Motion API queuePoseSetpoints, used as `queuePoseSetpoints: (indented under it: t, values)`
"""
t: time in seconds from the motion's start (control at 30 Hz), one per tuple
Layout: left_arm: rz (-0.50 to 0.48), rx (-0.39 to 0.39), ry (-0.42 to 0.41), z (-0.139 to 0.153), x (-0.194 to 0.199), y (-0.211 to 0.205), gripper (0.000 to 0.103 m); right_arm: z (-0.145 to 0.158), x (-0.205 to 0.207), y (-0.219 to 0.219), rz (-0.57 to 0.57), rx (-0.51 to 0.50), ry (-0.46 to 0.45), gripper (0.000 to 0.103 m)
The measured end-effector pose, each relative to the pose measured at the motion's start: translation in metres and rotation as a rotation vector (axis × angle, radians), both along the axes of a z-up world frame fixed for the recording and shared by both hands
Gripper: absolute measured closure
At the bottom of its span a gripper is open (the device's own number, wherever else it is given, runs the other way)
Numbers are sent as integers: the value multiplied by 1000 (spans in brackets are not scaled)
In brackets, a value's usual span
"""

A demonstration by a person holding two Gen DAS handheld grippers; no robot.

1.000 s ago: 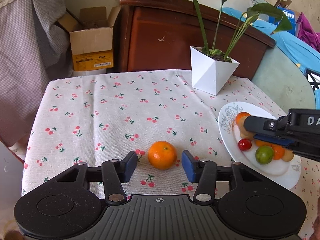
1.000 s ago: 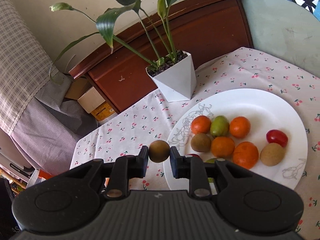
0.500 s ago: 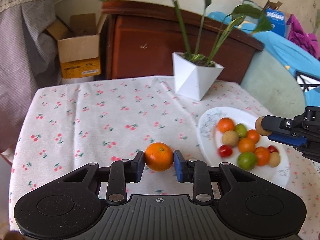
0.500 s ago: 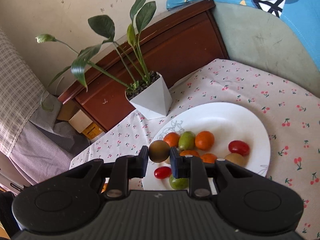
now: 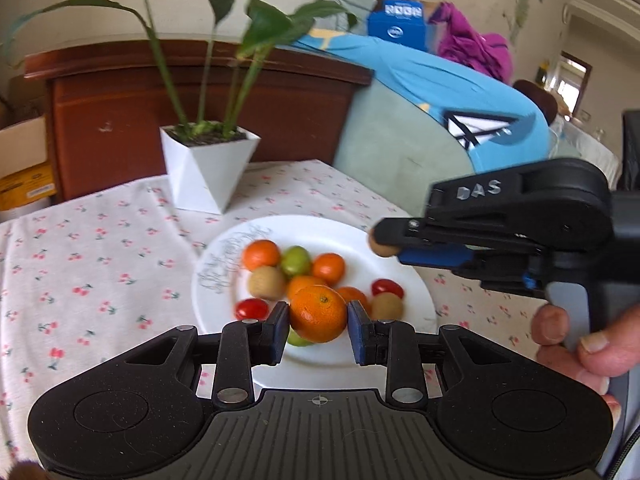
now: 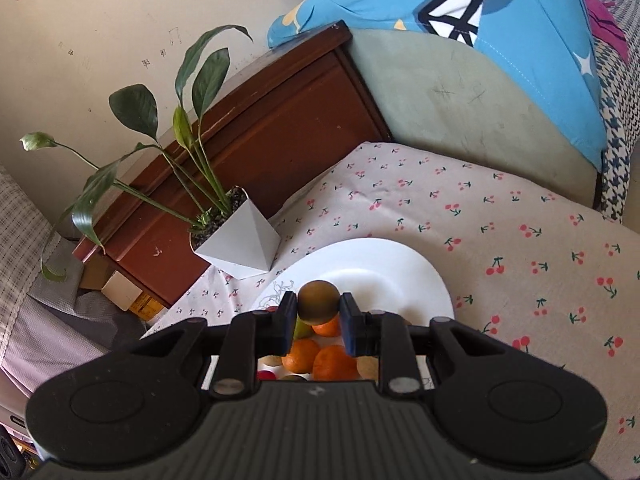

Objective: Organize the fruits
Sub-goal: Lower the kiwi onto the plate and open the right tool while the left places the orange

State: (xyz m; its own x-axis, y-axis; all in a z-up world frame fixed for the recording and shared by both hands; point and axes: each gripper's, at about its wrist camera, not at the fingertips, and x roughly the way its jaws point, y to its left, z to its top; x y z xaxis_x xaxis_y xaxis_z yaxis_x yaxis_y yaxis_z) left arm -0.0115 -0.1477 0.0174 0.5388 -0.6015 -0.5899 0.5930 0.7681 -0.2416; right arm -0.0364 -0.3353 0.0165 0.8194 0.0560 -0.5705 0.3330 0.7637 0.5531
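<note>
Orange (image 5: 318,313) clamped in left tool (image 5: 318,322) above plate (image 5: 416,280); right tool (image 6: 319,314) pinches brown fruit (image 6: 319,301).

The plate (image 5: 416,292) is looking like glazed white ceramic, smooth and glossy; the tablecloth (image 6: 520,216) is showing as matt woven cloth printed with cherries; the orange (image 5: 318,314) is wearing a dimpled, slightly shiny peel; the brown fruit (image 6: 319,302) is looking dull and rough; the left gripper (image 5: 318,320) is appearing as matt black plastic with blue pads (image 5: 356,336) and small metal pins; the headboard (image 6: 256,120) is showing as varnished reddish wood; the pot (image 5: 208,168) is looking smooth, matt white.
</note>
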Motion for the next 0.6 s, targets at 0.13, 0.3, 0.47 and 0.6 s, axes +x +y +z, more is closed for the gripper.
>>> queuePoseSetpoints:
  t: [0.13,0.3,0.47,0.6]
  values:
    - [-24,16,12,-8,-3,-9,74,-6,2,1,3,3,19,80]
    - [-26,22,16,-10,-4,-12,74,-9,3,1,5,2,35,80]
    - [-17,16,19,-9,-1,-11,74,-10,5,3,3,-11,48,79]
    - [-16,13,4,-5,-2,-11,72,-9,4,2,-11,-22,51,78]
